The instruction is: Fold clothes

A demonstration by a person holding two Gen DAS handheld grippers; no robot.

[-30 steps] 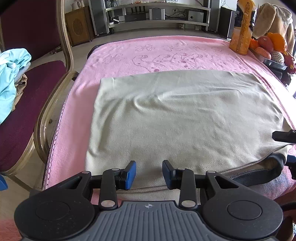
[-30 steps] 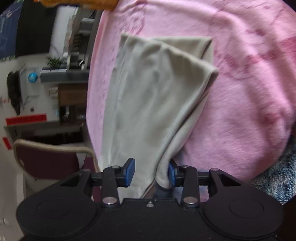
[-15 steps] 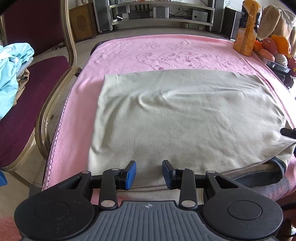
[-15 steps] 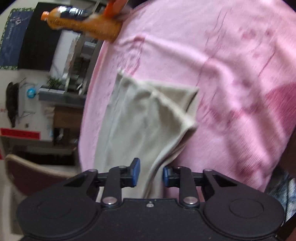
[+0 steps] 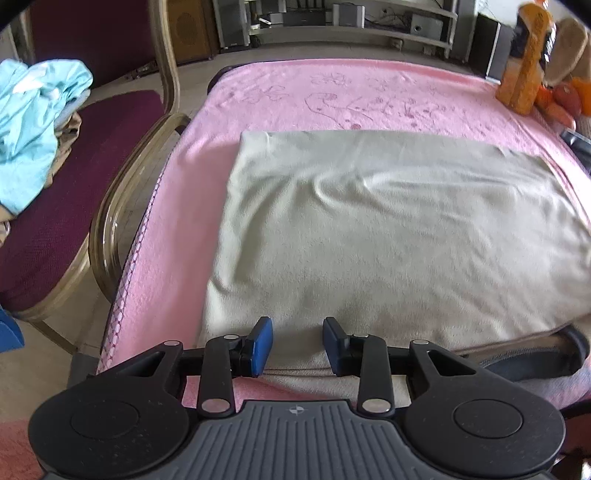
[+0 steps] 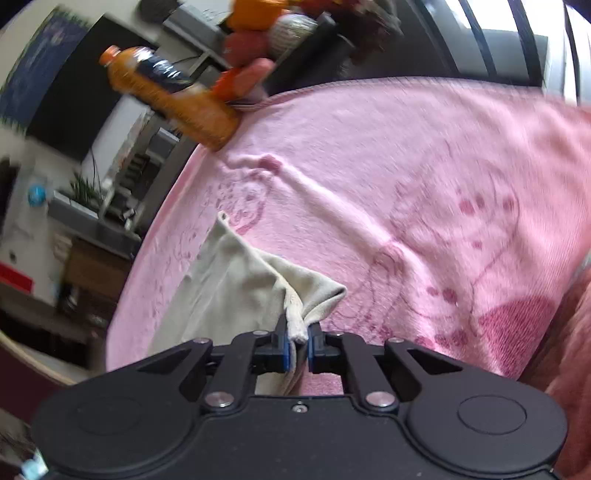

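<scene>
Pink blanket (image 5: 369,92), printed with faint floral line drawings, covers the whole work surface, and a low grey shelf unit (image 5: 332,22) with speakers and electronics runs along the far wall. At far left a maroon chair (image 5: 55,206) with a gilt frame stands just beside the blanket's edge and carries a crumpled light-blue garment (image 5: 33,122) on its seat. Moving right, the beige garment (image 5: 388,236) lies flat on the blanket as a broad folded rectangle, a few soft creases across its middle. The left gripper (image 5: 297,345) sits at the garment's near hem with its blue pads spread apart, holding nothing. A dark collar (image 5: 535,362) peeks out at the garment's near right corner. At far right an orange drink bottle (image 5: 524,70) stands on the blanket, with a dish of fruit (image 5: 561,99) just beside it; its rim is mostly cut off. In the right wrist view, which is tilted and motion-blurred, the right gripper (image 6: 296,345) is pressed together on a bunched corner of the beige garment, lifting it off the blanket so the cloth drapes away to the left.
</scene>
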